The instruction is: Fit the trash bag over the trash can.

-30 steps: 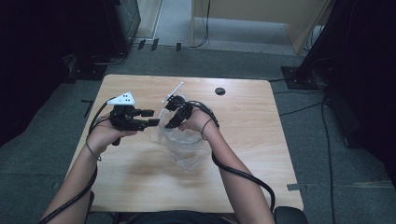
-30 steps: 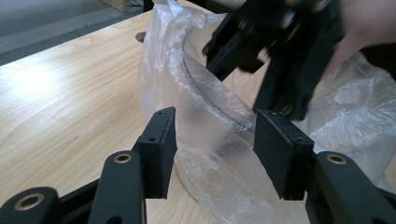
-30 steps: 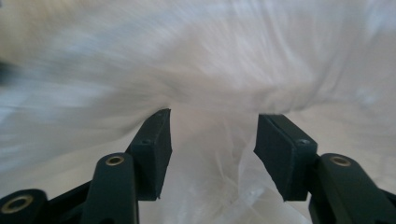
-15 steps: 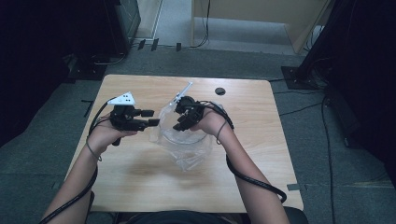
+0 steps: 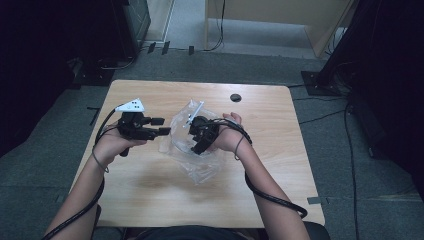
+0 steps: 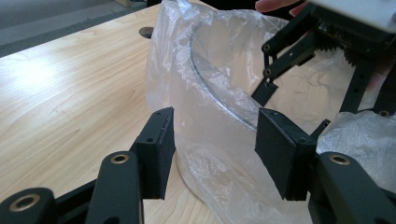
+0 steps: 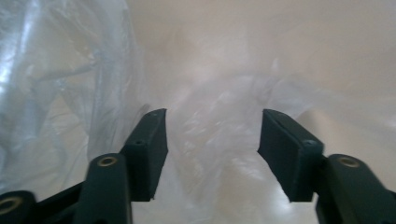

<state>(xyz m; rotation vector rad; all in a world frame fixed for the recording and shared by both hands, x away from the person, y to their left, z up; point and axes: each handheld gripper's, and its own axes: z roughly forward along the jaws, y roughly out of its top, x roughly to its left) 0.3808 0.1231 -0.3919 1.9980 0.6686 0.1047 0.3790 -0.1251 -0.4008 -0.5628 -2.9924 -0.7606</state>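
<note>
Since a second ago the right gripper (image 5: 196,141) has slid across the table (image 5: 150,200) toward nine o'clock and now sits over the mouth of the clear plastic bag (image 5: 192,165), while the left gripper (image 5: 162,126) has kept its post at the bag's nine o'clock edge. The right jaws have just been opening; in the right gripper view they stand about half apart with rumpled film lying between and beyond them, and no pad presses on it. The left jaws have also just opened a little: in the left gripper view its pads (image 6: 156,149) straddle a raised fold of the bag (image 6: 210,116), the film between them but not pinched.

The bag lies near the table's centre, its long axis running from roughly twelve to five o'clock in the high view, mouth at the far end. Both grippers meet at that mouth from opposite sides, the right one nearer, practically inside the opening. Judging by this, the next pinch depends on each side catching one wall of the opening.
</note>
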